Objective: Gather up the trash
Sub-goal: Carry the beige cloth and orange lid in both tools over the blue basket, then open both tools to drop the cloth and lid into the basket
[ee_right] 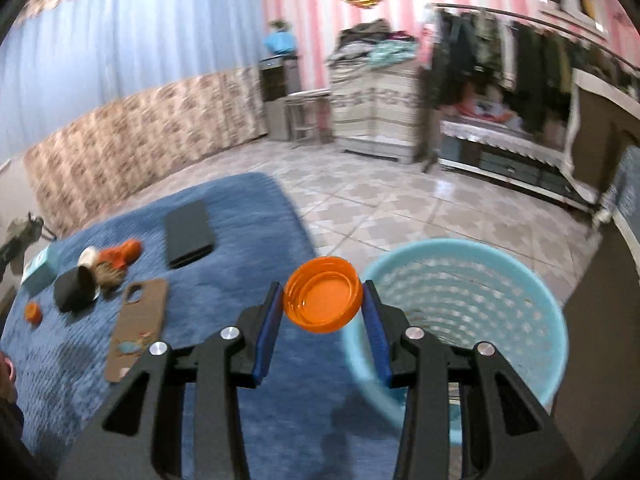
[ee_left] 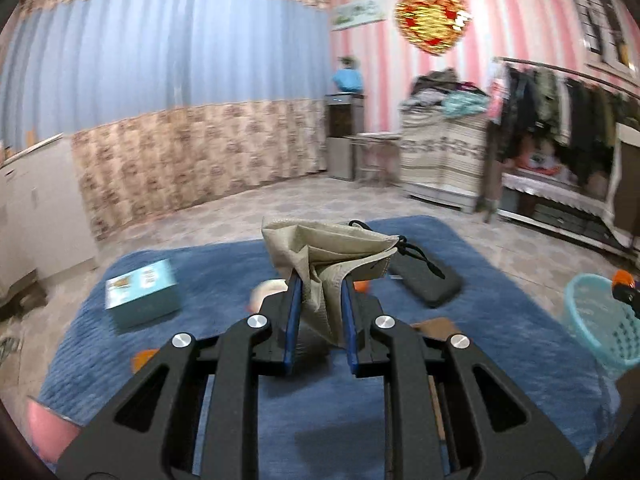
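L gripper [ee_left: 320, 284]: jaws pinching a crumpled beige face mask w/ black ear loops [ee_left: 332, 256], held up in the air above the blue shaggy rug [ee_left: 328, 412]. Mask sticks up and fans out past the blue pads; its loops dangle to the right.

R gripper [ee_right: 323, 300]: jaws clamped on both sides of a round orange plastic lid [ee_right: 322, 300], hollow side facing the camera. Lid is off the rug, just left of the rim of the light-blue perforated plastic basket [ee_right: 520, 280], which stands on the tiled floor [ee_right: 380, 208] at the rug's edge. Inside of the basket is blurred; can't tell what's in it.

Still lying on the rug, right wrist view: brown phone case [ee_right: 140, 312], flat black rectangular pouch [ee_right: 188, 232], black cup tipped on its side [ee_right: 76, 288], small orange cap [ee_right: 33, 313], an orange-and-brown clump [ee_right: 116, 260] too blurred to identify, and a teal cardboard box [ee_right: 40, 268] at the far left.

Left wrist view shows the same teal box left of the jaws, the black pouch right of the mask, basket at far right edge.

Background: blue curtains [ee_left: 160, 52], pink striped wall [ee_left: 500, 20], clothes rack [ee_left: 560, 104].
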Demonstrator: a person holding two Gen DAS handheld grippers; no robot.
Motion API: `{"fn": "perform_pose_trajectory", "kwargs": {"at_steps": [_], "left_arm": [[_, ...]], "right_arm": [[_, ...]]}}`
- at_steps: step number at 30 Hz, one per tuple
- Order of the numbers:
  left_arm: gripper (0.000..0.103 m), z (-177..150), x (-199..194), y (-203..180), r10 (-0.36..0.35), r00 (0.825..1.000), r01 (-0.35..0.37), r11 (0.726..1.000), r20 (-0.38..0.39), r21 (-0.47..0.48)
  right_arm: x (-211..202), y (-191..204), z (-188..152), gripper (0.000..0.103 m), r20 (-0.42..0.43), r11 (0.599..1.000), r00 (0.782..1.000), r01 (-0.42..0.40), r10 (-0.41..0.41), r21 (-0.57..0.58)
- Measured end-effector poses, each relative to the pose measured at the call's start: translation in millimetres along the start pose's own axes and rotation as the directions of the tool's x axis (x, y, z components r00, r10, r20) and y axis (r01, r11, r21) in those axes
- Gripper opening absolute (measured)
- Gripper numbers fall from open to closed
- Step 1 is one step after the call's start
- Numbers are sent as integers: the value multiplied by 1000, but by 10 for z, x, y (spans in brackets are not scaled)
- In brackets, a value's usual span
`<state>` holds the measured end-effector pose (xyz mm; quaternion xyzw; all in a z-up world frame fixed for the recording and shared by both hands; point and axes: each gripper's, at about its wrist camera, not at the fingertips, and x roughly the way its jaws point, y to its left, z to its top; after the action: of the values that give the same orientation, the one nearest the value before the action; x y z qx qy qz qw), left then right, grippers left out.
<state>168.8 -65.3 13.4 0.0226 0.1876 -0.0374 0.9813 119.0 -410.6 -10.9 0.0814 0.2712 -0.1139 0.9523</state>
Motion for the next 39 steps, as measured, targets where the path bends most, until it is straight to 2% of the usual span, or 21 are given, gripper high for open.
{"fn": "perform_pose_trajectory", "kwargs": {"at_steps": [3,7,12,15,17,20,25,33,36,39], "left_arm": [[17,34,-18,-390,-96,995,96,995,-5,17],[17,7,-33,-909,-187,982,188,980,-14,66],[17,-91,105,-1593,-302,950,309,945,-72,111],[17,-177,270,-1968,-368,919,383,917,-139,109],[17,-214,336,-2132,-389,908,408,906,-157,116],[17,-259,429,-2431,-437,880,463,876,-187,133],[17,-319,470,-2906,-484,849,521,834,-214,181],[19,-429,419,-3447,-514,828,560,785,-223,266],[29,-402,432,-3543,-519,823,567,776,-230,276],[44,-384,466,-3592,-526,818,574,769,-234,280]], "right_arm": [[-30,-264,-2,40,16,998,999,48,-49,36],[-39,-582,-18,40,18,993,996,85,-87,84],[-44,-926,-7,40,23,985,992,120,-124,124],[-8,-1080,-17,40,16,980,991,132,-136,147],[2,-1173,-26,40,14,978,989,140,-144,155],[42,-1285,-25,40,8,975,989,145,-149,168],[85,-1445,-50,40,-2,968,988,153,-156,200],[120,-1723,-58,40,-5,955,987,159,-163,251],[120,-1786,-70,40,-4,950,986,161,-166,269],[107,-1814,-74,40,1,947,986,160,-167,280]]}}
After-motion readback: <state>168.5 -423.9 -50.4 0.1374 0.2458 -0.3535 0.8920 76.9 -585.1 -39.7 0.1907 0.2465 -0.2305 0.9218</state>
